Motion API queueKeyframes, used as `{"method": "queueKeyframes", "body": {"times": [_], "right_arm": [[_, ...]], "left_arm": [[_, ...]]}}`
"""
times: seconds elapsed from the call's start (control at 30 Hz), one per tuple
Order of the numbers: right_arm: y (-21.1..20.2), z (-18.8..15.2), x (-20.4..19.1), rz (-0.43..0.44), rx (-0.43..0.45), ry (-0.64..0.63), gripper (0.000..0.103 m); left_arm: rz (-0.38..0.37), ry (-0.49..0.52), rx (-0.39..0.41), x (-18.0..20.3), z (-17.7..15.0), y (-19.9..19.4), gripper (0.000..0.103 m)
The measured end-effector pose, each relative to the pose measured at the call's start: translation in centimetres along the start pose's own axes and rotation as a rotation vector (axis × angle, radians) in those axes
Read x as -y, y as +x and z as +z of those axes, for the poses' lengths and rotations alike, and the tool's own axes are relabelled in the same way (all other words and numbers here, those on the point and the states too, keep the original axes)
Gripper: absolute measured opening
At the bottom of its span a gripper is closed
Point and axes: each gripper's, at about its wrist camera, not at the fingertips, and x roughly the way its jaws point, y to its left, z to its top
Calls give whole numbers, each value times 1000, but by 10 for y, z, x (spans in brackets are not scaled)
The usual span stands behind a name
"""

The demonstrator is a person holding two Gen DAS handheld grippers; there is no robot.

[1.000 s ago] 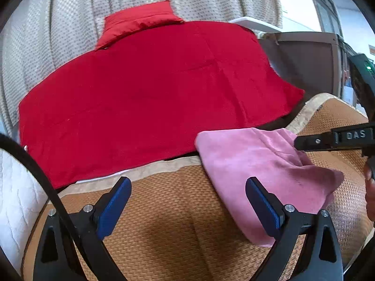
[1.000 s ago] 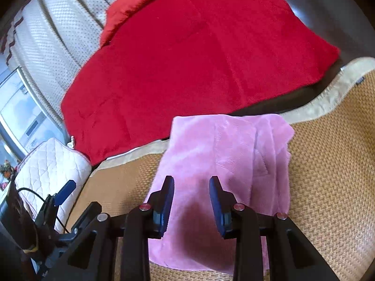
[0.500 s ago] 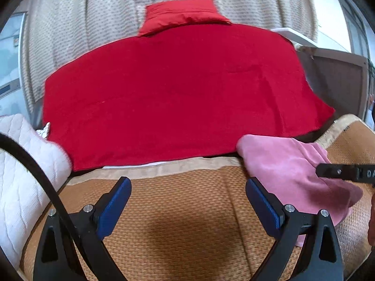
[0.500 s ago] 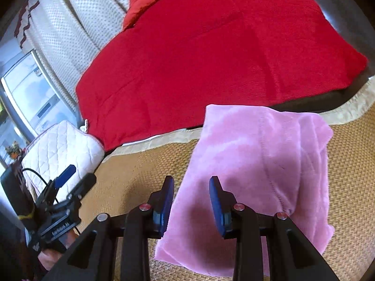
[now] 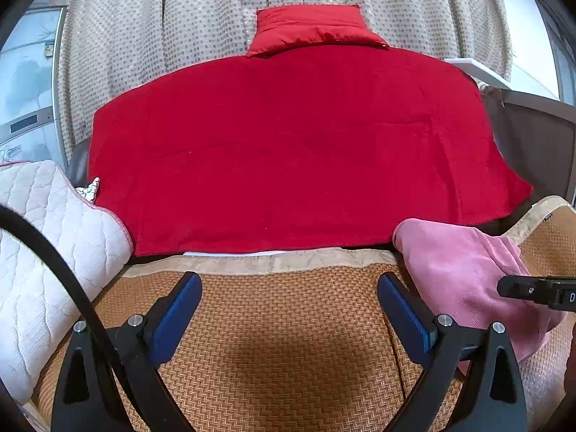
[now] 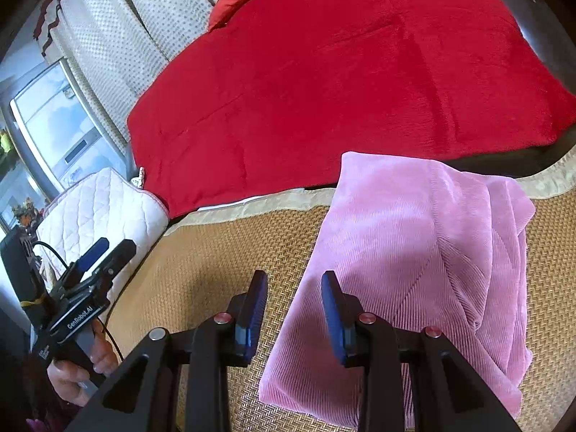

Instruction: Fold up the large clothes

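A folded pink corduroy garment [image 6: 414,252] lies on the woven mat [image 6: 223,252]; it also shows at the right of the left wrist view [image 5: 460,270]. My right gripper [image 6: 293,309] is open and empty, hovering over the garment's left edge. My left gripper [image 5: 288,313] is wide open and empty above the bare mat [image 5: 280,324], left of the garment. The right gripper's finger [image 5: 532,289] shows over the garment there. The left gripper appears in the right wrist view [image 6: 97,262], held in a hand.
A large red blanket [image 5: 288,151] with a red pillow [image 5: 316,28] covers the surface behind the mat. A white quilted cushion [image 5: 46,252] sits at the left. A dotted curtain [image 5: 180,18] hangs behind. A dark cabinet [image 5: 532,136] stands at the right.
My left gripper has swung left, away from the pink garment, and is now over bare mat. My right gripper has shifted left to the garment's left edge. Both stay open.
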Motion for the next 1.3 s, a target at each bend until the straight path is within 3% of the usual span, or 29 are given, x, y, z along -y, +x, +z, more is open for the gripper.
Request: {"method": "queueKeyframes", "body": {"times": [0.4, 0.57, 0.8, 1.1, 1.3], "right_arm": [[2, -1, -8, -22, -9, -60, 35], [-1, -4, -5, -82, -3, -102, 35], [-11, -6, -3, -192, 18, -156, 35], [-19, -9, -9, -441, 46, -259, 35], [-19, -6, -12, -551, 72, -308, 35]], "left_arm": [[-1, 16, -13, 12, 0, 7, 98], [-51, 33, -49, 31, -3, 18, 98], [-89, 60, -44, 55, -2, 21, 98], [-100, 71, -47, 70, -6, 25, 98], [-96, 68, -36, 67, -5, 23, 98]]}}
